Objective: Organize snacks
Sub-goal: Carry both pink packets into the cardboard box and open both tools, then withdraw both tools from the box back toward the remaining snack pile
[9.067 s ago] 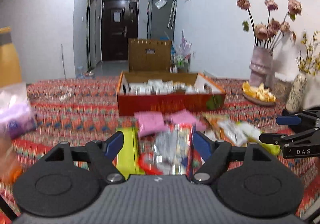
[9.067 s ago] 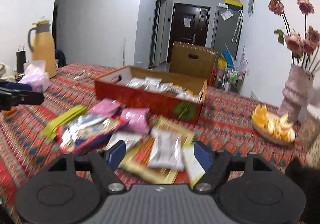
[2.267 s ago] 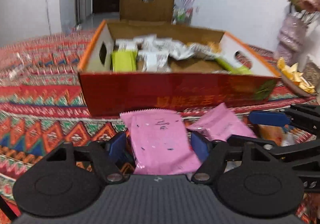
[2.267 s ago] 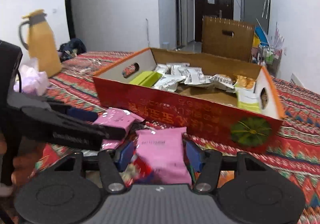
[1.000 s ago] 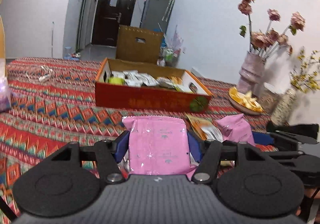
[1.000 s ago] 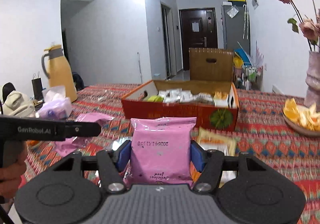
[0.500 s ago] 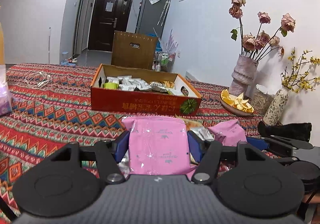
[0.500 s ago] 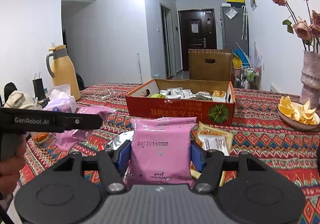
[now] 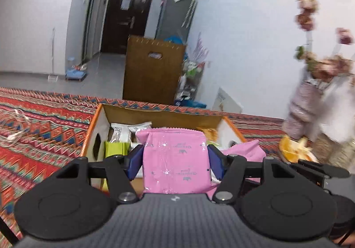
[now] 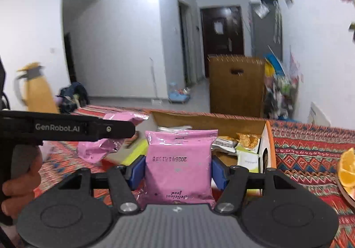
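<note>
My left gripper (image 9: 175,162) is shut on a pink snack packet (image 9: 175,159) and holds it over the near wall of the open red cardboard box (image 9: 97,124). My right gripper (image 10: 178,169) is shut on a second pink snack packet (image 10: 178,163), also over the box (image 10: 269,148). The box holds white, green and orange snack packets (image 9: 121,133). In the right wrist view the left gripper (image 10: 66,128) shows at the left with its pink packet (image 10: 99,148). In the left wrist view the right gripper's packet (image 9: 244,148) shows at the right.
The table has a red patterned cloth (image 9: 33,128). A plate of orange slices (image 9: 295,152) and a vase of dried flowers (image 9: 304,101) stand at the right. A yellow thermos (image 10: 37,90) stands at the far left. A brown chair back (image 9: 153,70) is behind the box.
Both grippers have moved forward with their pink packets, from well short of the box to right over it. The box now looks much larger in both views.
</note>
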`<state>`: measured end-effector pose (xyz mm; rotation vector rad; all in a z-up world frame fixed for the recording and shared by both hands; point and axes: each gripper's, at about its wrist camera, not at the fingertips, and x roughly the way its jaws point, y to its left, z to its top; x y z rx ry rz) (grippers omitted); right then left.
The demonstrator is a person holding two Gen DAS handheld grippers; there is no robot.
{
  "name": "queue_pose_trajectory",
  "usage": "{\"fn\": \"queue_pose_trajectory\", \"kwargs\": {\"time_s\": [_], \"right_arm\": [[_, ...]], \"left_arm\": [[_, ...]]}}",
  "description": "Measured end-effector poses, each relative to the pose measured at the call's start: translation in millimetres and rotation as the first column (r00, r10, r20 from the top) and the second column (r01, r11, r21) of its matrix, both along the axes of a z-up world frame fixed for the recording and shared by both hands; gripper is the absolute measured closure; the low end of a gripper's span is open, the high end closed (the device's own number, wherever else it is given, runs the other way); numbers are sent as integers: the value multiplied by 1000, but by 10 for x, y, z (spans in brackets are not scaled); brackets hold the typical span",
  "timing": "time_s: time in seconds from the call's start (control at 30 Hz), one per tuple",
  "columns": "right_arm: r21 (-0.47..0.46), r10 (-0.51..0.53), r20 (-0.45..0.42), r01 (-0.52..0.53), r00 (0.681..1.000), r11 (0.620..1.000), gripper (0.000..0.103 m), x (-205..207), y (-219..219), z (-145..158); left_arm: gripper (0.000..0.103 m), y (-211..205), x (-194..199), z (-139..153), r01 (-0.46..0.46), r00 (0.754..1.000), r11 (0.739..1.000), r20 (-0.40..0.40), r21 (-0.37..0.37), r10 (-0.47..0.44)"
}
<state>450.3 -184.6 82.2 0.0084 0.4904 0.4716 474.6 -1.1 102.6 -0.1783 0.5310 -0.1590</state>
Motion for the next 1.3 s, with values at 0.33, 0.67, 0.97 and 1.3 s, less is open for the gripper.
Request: {"fn": "queue_pose_trajectory", "kwargs": {"time_s": [0.33, 0.67, 0.97, 1.3], "right_arm": [[-72, -79, -267, 62, 961, 996, 40, 1476, 246, -556], [-156, -100, -160, 75, 982, 985, 29, 1199, 90, -429], [-166, -73, -76, 59, 994, 984, 25, 537, -131, 3], [-129, -39, 8, 40, 999, 991, 23, -850, -401, 155]], "left_arm": [[41, -17, 1300, -553, 3, 979, 1000, -206, -17, -7], [35, -76, 1224, -537, 33, 982, 999, -187, 5, -31], [27, 56, 269, -7, 48, 997, 997, -65, 63, -44], [19, 82, -1351, 342, 38, 992, 992, 114, 118, -51]]}}
